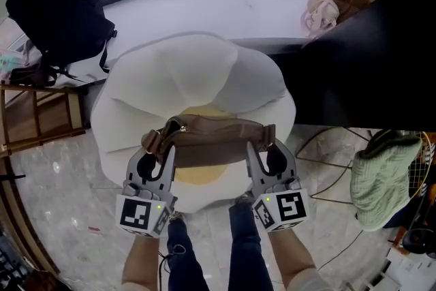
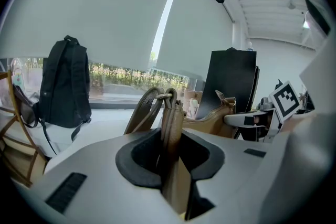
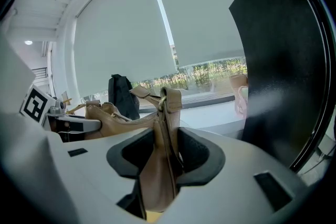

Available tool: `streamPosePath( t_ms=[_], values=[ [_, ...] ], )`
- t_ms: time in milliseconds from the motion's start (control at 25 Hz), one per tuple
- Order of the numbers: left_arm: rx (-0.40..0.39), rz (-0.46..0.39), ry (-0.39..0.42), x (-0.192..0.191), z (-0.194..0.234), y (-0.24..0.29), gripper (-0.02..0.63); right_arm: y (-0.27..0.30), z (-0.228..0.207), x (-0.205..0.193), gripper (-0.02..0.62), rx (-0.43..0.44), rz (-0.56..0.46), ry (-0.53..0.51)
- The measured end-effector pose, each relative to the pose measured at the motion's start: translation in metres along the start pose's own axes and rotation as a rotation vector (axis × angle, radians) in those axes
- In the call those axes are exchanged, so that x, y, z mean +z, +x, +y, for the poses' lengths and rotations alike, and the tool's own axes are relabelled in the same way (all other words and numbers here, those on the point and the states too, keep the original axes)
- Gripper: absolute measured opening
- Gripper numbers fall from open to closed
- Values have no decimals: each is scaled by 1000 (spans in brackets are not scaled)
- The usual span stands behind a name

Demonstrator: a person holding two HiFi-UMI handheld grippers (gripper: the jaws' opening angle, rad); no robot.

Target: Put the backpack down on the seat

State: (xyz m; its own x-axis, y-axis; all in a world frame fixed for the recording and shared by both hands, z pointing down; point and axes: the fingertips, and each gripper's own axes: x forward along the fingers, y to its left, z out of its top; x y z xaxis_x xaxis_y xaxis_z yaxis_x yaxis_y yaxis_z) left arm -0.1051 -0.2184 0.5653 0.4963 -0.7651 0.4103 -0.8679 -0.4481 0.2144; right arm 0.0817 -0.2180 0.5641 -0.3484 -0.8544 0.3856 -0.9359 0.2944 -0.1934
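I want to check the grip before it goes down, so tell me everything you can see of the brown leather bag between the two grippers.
The brown leather bag is long, slim and soft, with a top zip and metal strap rings. It hangs level, the left gripper shut on its left end, the right gripper on its right. Below is the yellow-centred white petal-shaped seat; contact cannot be told.

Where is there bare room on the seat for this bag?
The white petal-shaped seat cushion is bare where visible: the wide lobes between the brown leather bag and the pale window ledge, and the yellow centre under the bag. Tight spots: its right side by the black panel, its left by the wooden rack.
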Motion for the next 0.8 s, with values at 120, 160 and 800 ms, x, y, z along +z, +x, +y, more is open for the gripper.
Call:
streamPosePath(
  t_ms=[120, 160, 800],
  values=[
    [-1, 4, 3, -11, 1, 8, 104, 5, -5, -11, 164, 0, 3, -3],
    [-2, 5, 3, -16, 1, 10, 104, 7, -7, -16, 164, 0, 4, -3],
    [-1, 53, -1, -82, 16, 54, 104, 42, -31, -84, 164, 12, 49, -1]
  ],
)
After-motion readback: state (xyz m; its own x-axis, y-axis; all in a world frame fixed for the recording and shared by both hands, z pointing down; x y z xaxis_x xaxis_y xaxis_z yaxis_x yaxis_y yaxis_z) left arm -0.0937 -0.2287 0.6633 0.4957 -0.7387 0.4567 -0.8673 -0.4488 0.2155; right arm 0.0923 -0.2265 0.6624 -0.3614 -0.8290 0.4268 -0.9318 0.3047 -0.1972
